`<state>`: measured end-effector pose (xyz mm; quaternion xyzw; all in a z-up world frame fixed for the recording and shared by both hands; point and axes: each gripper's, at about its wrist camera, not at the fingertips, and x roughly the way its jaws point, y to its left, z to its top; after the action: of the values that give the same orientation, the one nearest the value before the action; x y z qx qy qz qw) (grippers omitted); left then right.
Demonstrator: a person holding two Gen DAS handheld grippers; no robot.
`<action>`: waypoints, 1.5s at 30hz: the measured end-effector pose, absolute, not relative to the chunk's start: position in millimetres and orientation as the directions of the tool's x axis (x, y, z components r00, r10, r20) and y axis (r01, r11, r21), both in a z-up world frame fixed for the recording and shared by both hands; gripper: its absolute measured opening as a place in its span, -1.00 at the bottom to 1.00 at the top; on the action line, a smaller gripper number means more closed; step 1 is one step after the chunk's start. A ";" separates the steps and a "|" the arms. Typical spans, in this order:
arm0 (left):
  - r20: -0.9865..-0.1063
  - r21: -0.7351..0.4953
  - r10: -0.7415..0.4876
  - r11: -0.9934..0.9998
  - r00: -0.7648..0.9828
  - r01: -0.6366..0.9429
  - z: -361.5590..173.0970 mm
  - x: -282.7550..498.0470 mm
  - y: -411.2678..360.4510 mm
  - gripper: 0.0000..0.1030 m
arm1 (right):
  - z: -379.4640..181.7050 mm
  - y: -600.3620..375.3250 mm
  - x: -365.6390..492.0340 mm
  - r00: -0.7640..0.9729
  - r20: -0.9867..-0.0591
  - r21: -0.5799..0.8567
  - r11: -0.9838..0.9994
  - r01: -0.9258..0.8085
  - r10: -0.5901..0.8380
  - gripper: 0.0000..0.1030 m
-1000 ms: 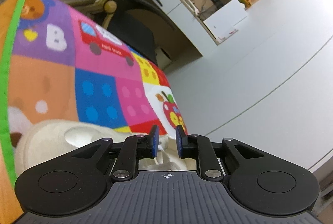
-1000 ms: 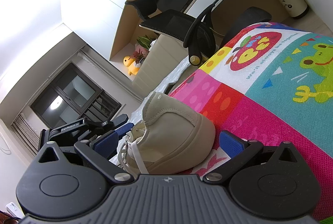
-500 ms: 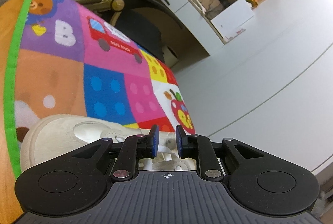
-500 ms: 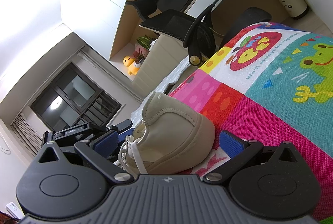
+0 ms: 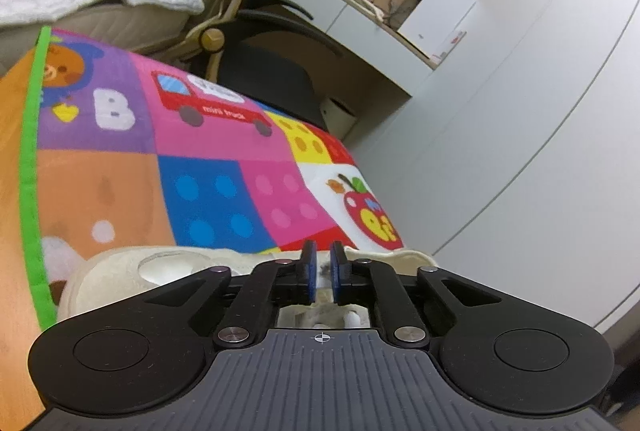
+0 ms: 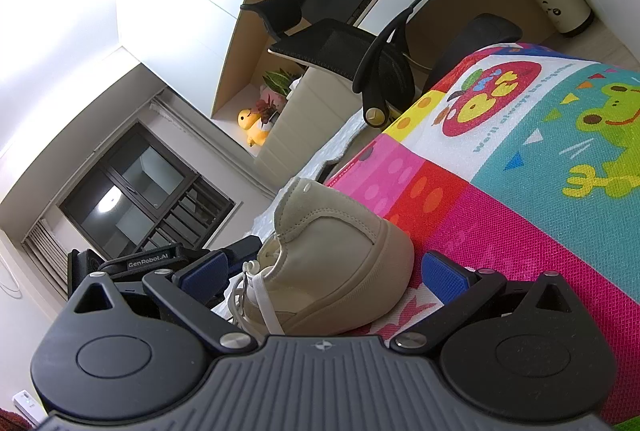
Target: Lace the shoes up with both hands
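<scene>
left jaws pinched nearly shut over the shoe, right jaws wide around its heel

we judge the left gripper [image 5: 322, 273] may have missed the lace [image 6: 266, 305] (whether anything sits between the pads we cannot tell); a pull could drag the shoe [image 6: 336, 267] across the play mat [image 6: 520, 191], since the right gripper [image 6: 326, 273] only straddles it, pads clear.

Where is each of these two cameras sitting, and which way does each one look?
Left wrist: on the left gripper, facing low over the beige shoe across the colourful mat toward a desk; its near-shut blue fingers show.
Right wrist: on the right gripper, facing the shoe's heel, its open blue fingers either side; beyond are a black chair and a window.
Shared: shoe, mat; the right view also shows the left gripper.
</scene>
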<state>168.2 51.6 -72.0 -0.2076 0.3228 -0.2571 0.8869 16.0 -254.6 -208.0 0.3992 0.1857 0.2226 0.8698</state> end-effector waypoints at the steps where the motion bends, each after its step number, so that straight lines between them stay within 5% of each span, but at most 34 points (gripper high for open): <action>1: -0.464 -0.526 -0.587 0.785 0.663 0.327 -71.7 167.3 51.1 -0.92 | -208.1 -254.7 16.1 0.832 -0.145 0.777 0.582 -0.239 0.536 1.00; 8: -0.422 -0.483 -0.571 0.799 0.705 0.358 -56.5 165.1 53.9 -0.97 | -208.6 -255.3 16.6 0.832 -0.144 0.778 0.581 -0.239 0.536 1.00; 13: -0.182 -0.411 -0.465 0.837 0.867 0.362 24.7 156.5 93.2 -0.96 | -208.5 -254.7 17.4 0.833 -0.144 0.779 0.580 -0.239 0.535 1.00; 15: -0.143 -0.398 -0.474 0.831 0.868 0.388 40.9 148.7 101.1 -0.63 | -208.7 -254.9 18.0 0.833 -0.142 0.780 0.579 -0.239 0.535 1.00; 17: -0.176 -0.388 -0.492 0.831 0.853 0.399 34.8 145.1 96.4 0.09 | -208.9 -255.1 18.4 0.833 -0.141 0.781 0.577 -0.239 0.535 1.00; 18: -0.216 -0.385 -0.505 0.831 0.836 0.402 24.4 145.4 90.4 0.10 | -209.0 -255.0 18.6 0.833 -0.140 0.781 0.577 -0.239 0.535 1.00; 25: -0.428 -0.449 -0.553 0.817 0.715 0.362 -44.6 154.7 61.1 -0.04 | -209.2 -254.1 20.0 0.833 -0.143 0.779 0.580 -0.239 0.535 1.00; 33: -0.456 -0.492 -0.580 0.796 0.675 0.353 -62.2 163.1 56.4 -0.21 | -209.0 -253.3 20.4 0.833 -0.138 0.782 0.575 -0.240 0.536 1.00; 40: -0.455 -0.569 -0.597 0.766 0.660 0.301 -77.7 175.9 62.8 -0.82 | -209.8 -254.4 20.7 0.833 -0.131 0.787 0.567 -0.242 0.538 1.00; 45: -0.405 -0.548 -0.600 0.763 0.690 0.343 -58.0 174.5 66.6 -0.95 | -210.4 -255.9 22.1 0.833 -0.130 0.789 0.565 -0.242 0.538 1.00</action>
<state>174.5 66.6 -58.0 -0.2203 0.2921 -0.2642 0.8924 22.1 -255.9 -210.4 0.4084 0.1812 0.2253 0.8658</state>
